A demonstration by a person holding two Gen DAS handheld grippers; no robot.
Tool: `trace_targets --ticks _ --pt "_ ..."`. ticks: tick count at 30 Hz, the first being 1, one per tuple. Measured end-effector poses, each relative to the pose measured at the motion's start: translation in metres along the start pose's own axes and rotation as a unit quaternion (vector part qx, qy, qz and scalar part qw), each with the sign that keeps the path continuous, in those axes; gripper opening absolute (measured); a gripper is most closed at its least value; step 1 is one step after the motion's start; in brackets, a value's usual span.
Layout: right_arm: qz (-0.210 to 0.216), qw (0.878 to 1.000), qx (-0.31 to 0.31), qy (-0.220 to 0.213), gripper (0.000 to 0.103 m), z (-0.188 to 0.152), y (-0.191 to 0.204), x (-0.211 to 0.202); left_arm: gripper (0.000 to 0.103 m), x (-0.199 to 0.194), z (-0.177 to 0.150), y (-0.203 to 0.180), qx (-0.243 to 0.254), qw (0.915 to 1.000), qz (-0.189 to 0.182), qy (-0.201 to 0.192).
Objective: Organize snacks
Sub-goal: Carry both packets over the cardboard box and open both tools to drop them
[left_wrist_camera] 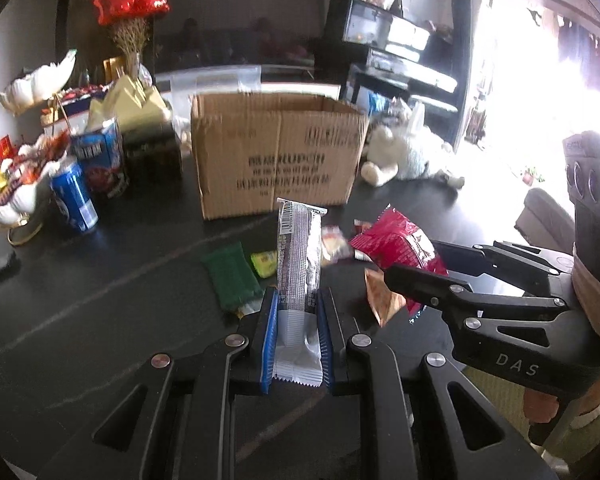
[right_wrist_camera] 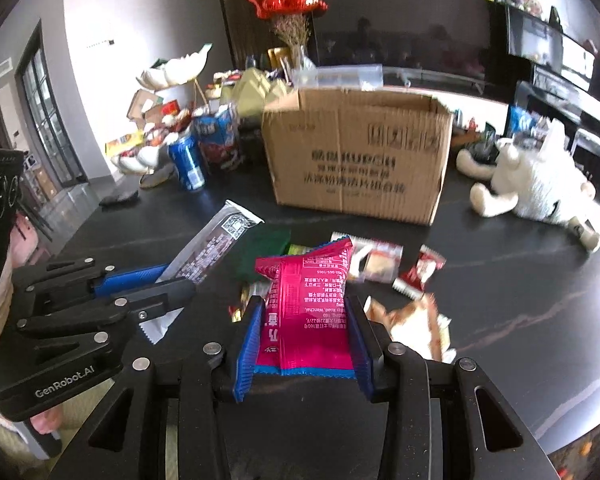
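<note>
Above the dark desk, left hand-held gripper is clamped on a long silver snack bar, bar sticking up between the blue pads. Right hand-held gripper is closed on a pink snack packet. Open cardboard box stands behind on the desk. Green packet, orange packet and small wrappers lie loose in front of it. Blue can left of the box.

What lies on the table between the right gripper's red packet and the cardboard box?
In the right wrist view, a clear-wrapped pastry lies on the dark table between the red packet and the cardboard box.
</note>
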State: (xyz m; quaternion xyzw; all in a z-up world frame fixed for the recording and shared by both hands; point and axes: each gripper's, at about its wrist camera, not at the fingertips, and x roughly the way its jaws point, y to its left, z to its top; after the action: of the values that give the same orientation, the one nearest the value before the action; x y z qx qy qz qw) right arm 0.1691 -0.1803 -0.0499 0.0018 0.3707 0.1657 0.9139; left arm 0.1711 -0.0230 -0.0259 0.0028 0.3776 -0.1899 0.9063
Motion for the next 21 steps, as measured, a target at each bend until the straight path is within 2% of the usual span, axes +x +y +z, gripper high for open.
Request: trace_targets --ticks 11,21 --pt "-0.011 0.998 -0.001 -0.059 0.041 0.061 -0.006 -0.011 0.019 -0.015 0.062 0.010 -0.005 0.9989 0.011 -0.045" --pt "-0.006 0.997 0.017 -0.078 0.041 0.105 -0.021 -0.002 0.019 -0.007 0.106 0.015 0.002 0.9981 0.019 -0.059"
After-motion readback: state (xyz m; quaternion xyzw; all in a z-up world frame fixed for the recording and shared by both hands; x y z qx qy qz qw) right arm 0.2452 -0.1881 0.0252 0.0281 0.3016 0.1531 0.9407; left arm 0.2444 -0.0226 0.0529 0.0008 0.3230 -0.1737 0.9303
